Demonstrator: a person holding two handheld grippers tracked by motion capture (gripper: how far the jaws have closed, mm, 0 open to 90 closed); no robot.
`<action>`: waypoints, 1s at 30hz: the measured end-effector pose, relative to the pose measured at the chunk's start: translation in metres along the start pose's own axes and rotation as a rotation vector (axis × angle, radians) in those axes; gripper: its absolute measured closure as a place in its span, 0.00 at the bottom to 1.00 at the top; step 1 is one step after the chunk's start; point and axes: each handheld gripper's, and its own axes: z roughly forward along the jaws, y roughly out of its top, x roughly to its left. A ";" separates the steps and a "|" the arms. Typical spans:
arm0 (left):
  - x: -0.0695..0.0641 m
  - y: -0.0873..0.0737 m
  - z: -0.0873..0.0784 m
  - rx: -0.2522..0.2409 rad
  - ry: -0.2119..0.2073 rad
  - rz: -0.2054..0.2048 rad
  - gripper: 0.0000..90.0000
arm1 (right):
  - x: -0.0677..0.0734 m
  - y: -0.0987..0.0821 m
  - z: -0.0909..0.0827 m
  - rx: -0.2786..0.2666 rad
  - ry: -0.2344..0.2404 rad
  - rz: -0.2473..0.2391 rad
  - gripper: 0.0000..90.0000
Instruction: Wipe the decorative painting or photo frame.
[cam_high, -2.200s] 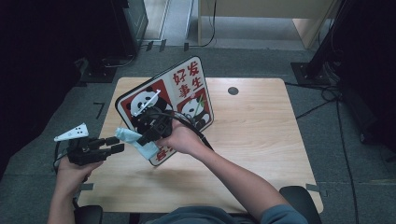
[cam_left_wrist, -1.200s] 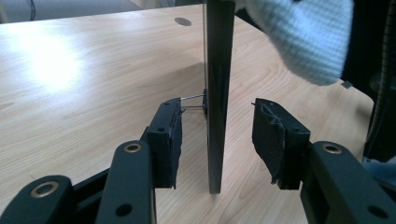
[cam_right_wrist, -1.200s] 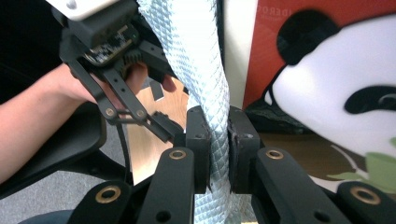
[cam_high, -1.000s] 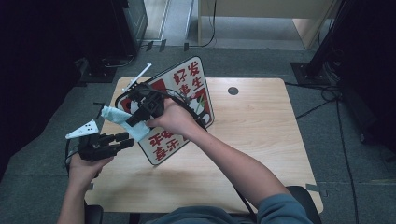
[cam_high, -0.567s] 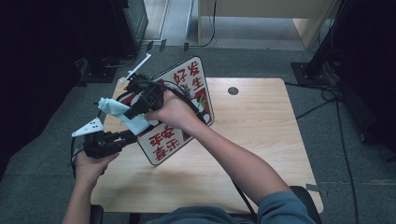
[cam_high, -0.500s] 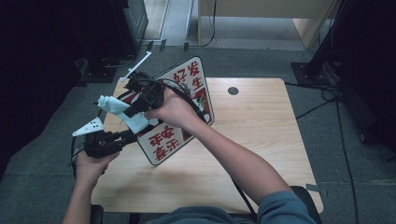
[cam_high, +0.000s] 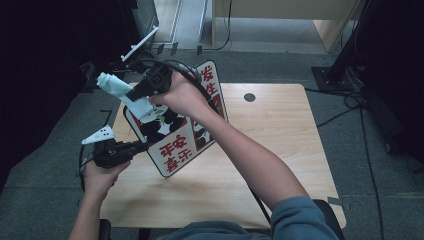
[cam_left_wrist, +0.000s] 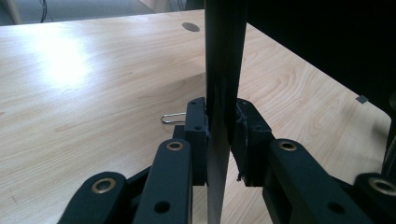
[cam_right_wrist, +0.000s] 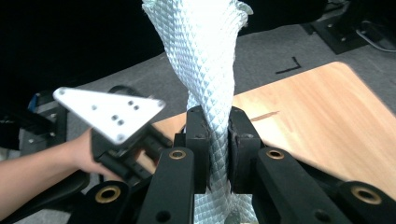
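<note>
A board (cam_high: 175, 145) printed with pandas and red characters stands tilted on the wooden table (cam_high: 280, 130). At its lower left edge, my left gripper (cam_high: 142, 146) has just been closing. In the left gripper view its jaws (cam_left_wrist: 219, 126) are clamped on the thin dark board edge (cam_left_wrist: 224, 56). Up above the board's back left corner, my right gripper (cam_high: 135, 95) is shut on a pale blue quilted cloth (cam_high: 117, 87). In the right gripper view the cloth (cam_right_wrist: 205, 51) rises twisted from between the jaws (cam_right_wrist: 218, 130).
A small wire clip (cam_left_wrist: 173, 117) lies on the table just behind the left jaws. A round dark grommet (cam_high: 249, 97) sits near the table's far edge. The left gripper's grey plate (cam_right_wrist: 109, 112) and the hand holding it lie below the cloth. Dark furniture stands to the left.
The right gripper has lifted the cloth up off the board's face, toward the back left. The left gripper has stayed at the board's lower left edge and closed on it.
</note>
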 end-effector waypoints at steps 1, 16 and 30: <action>0.000 0.000 0.000 0.004 -0.002 0.002 0.86 | -0.003 0.002 0.000 -0.006 -0.003 0.006 0.90; 0.000 0.001 0.000 0.009 0.001 -0.005 0.88 | -0.020 0.009 0.019 0.046 0.003 0.046 0.89; -0.003 0.001 -0.001 0.016 0.013 0.008 0.87 | -0.034 0.004 0.011 0.056 0.005 0.071 0.89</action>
